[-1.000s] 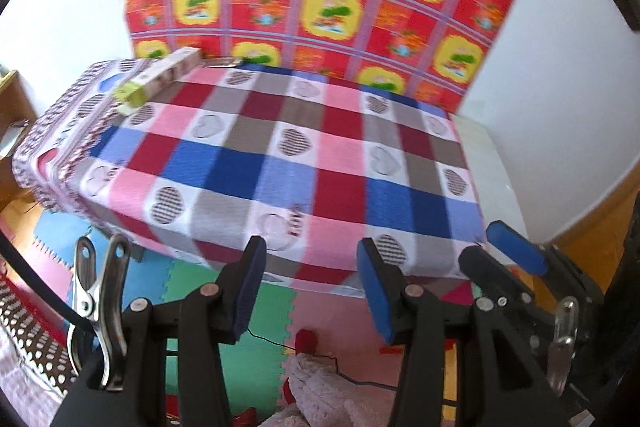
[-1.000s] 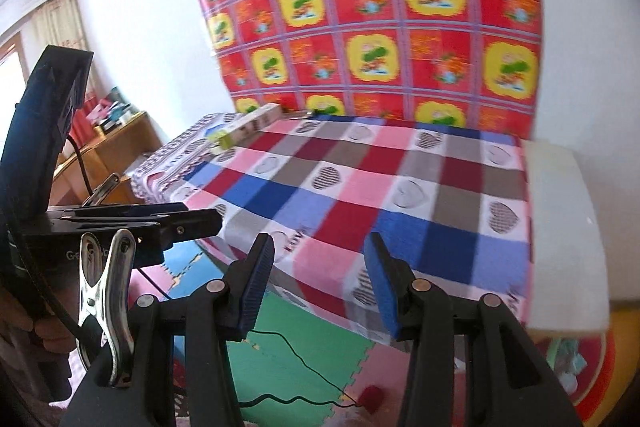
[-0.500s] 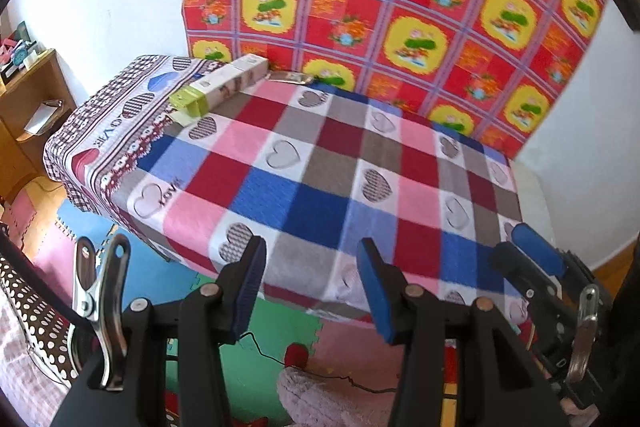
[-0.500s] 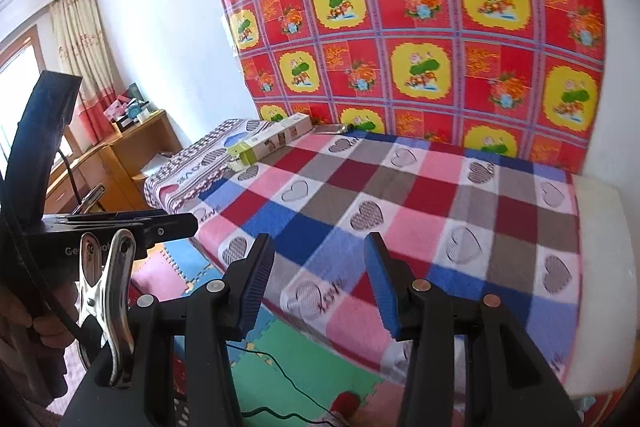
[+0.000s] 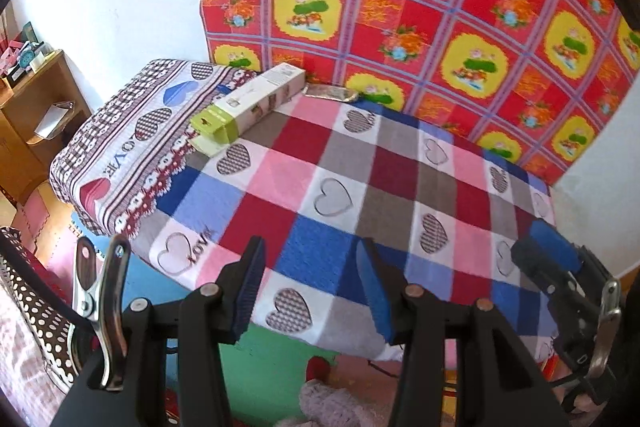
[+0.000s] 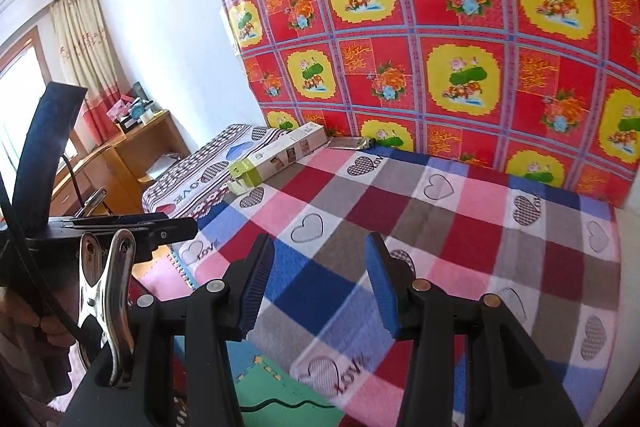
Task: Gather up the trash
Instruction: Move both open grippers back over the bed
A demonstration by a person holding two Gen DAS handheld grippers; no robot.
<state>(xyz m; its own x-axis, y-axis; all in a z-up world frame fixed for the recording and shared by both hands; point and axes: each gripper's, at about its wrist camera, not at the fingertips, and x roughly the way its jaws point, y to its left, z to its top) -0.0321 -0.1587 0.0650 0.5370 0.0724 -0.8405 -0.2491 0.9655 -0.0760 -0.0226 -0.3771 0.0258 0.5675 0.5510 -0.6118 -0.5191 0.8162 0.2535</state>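
My right gripper hangs over the checked blanket, jaws apart, nothing between them. A long box and a flat wrapper lie by the red wall cloth.

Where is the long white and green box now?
In both views the long box lies far left on the bed, at the pillow's edge, with a flat silver wrapper beside its far end.

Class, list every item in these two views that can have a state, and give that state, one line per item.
Left gripper: open, empty.
Right gripper: open, empty.
Box: lying flat, near end flap open.
Wrapper: flat, at the wall.
Blanket: spread smooth on the bed.
Curtain: drawn aside.
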